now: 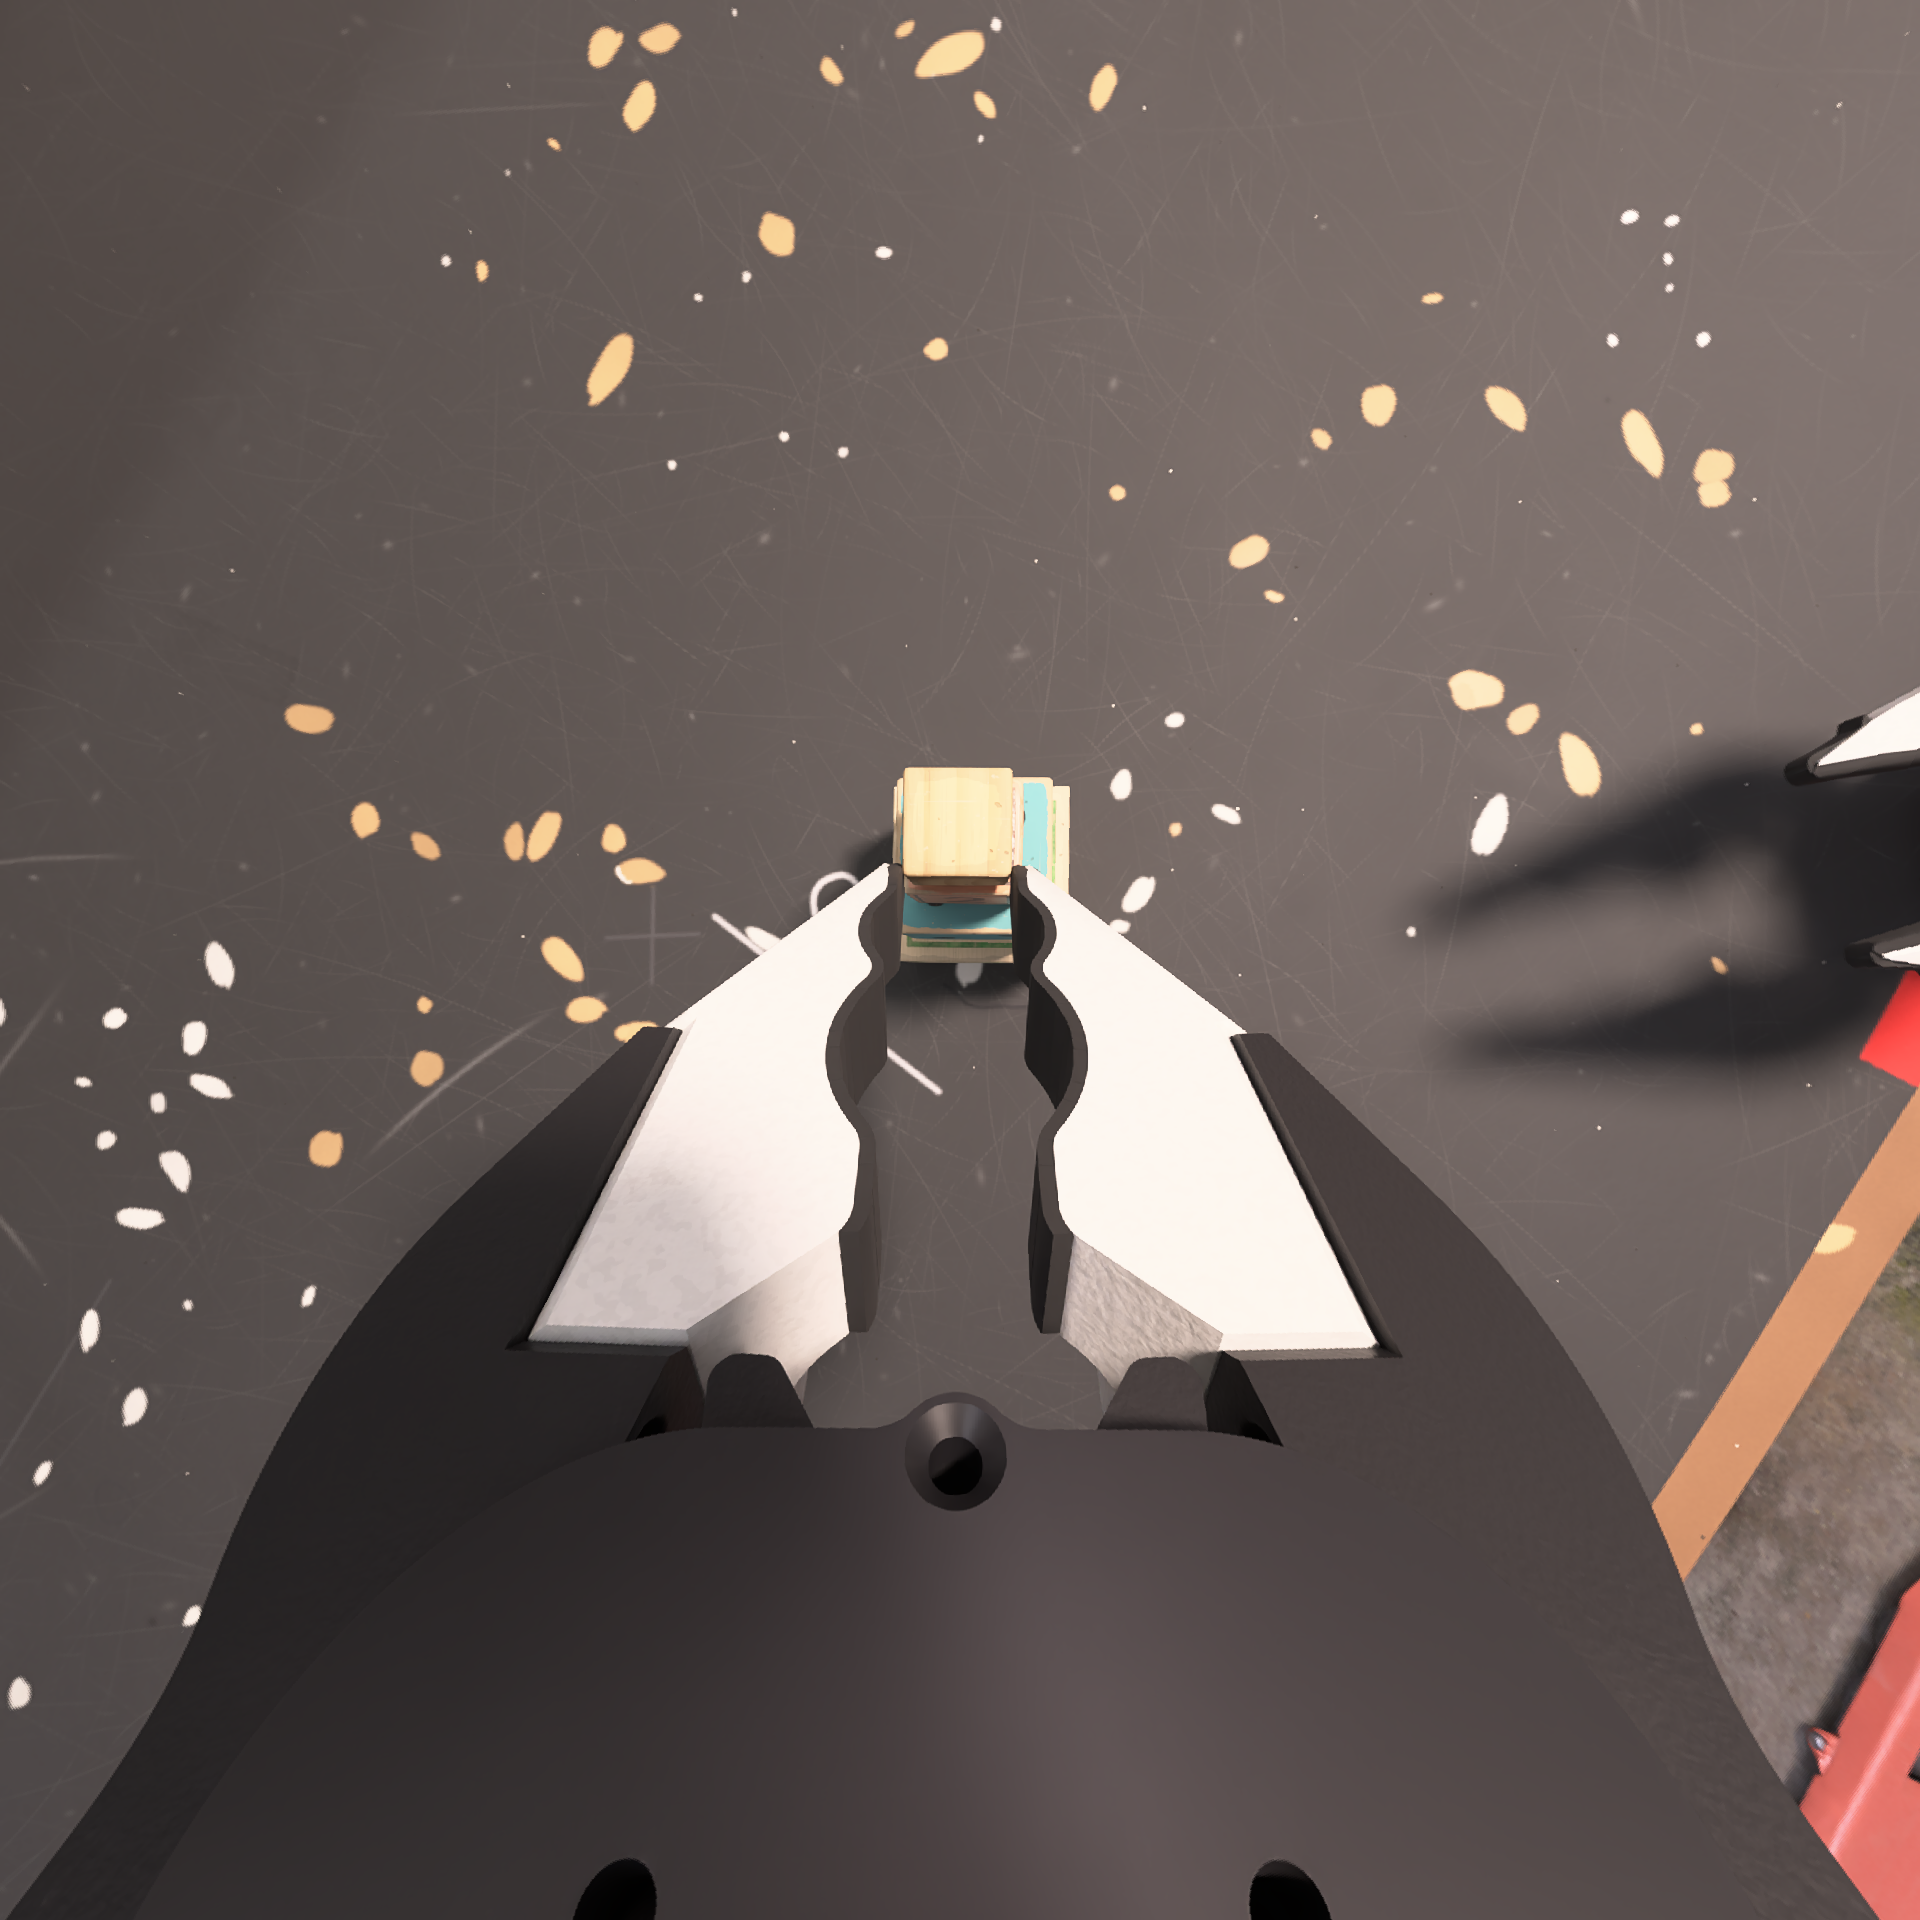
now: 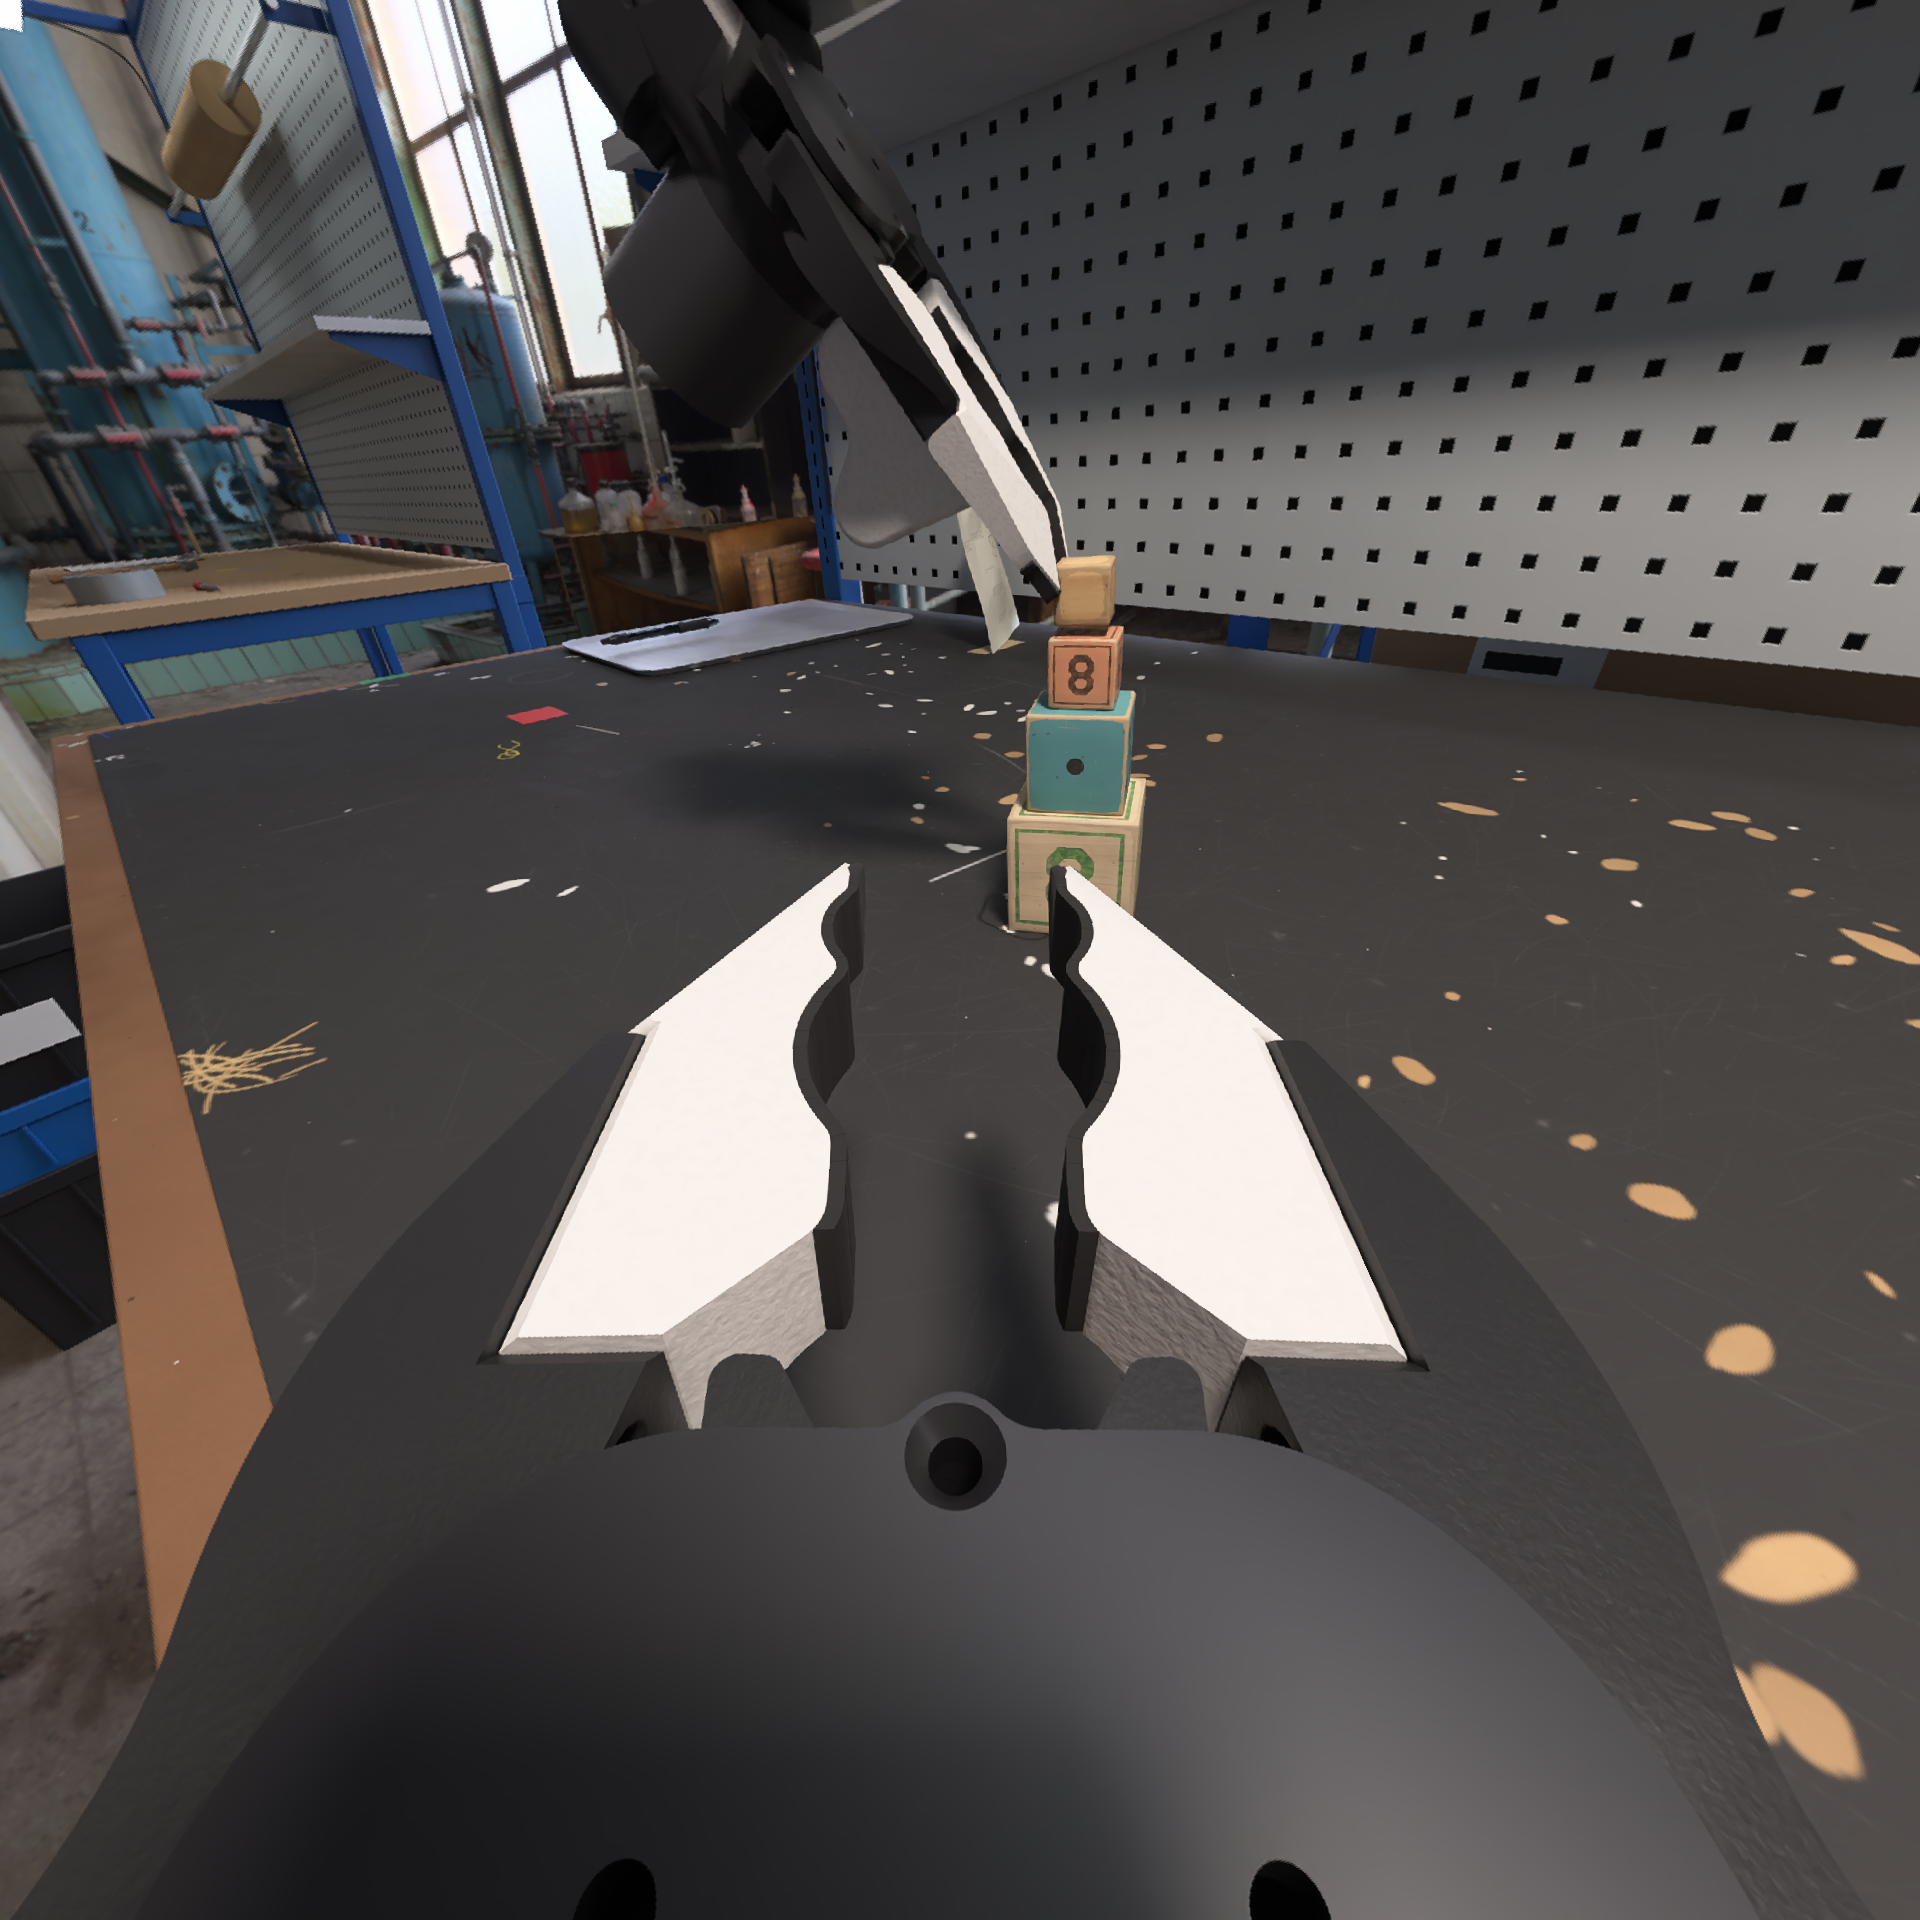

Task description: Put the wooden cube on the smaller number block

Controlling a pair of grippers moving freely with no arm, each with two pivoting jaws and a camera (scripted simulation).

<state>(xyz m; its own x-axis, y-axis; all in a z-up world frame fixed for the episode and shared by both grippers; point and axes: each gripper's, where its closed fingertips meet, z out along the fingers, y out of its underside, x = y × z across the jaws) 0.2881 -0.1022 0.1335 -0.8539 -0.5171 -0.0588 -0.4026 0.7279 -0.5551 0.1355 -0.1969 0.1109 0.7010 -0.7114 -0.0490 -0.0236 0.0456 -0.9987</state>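
A pale wooden cube (image 2: 1086, 590) rests on top of a stack of three blocks. Under it is a small orange number block (image 2: 1083, 673), then a teal block (image 2: 1077, 758), then a larger green-framed number block (image 2: 1103, 831). My left gripper (image 1: 956, 873) comes down from above. Its tips flank the near lower edge of the cube (image 1: 956, 826), with the jaws a little wider than the cube. It also shows in the right wrist view (image 2: 1023, 608). My right gripper (image 2: 954, 883) is open and empty, low over the table just in front of the stack.
The dark speckled table (image 2: 520, 1039) has an orange-brown edge (image 2: 135, 1143) on the left. A grey flat tray (image 2: 727, 634) lies at the back, with a pegboard wall (image 2: 1455, 364) behind the stack. The right gripper's fingers (image 1: 1870, 743) show at the right edge of the left wrist view.
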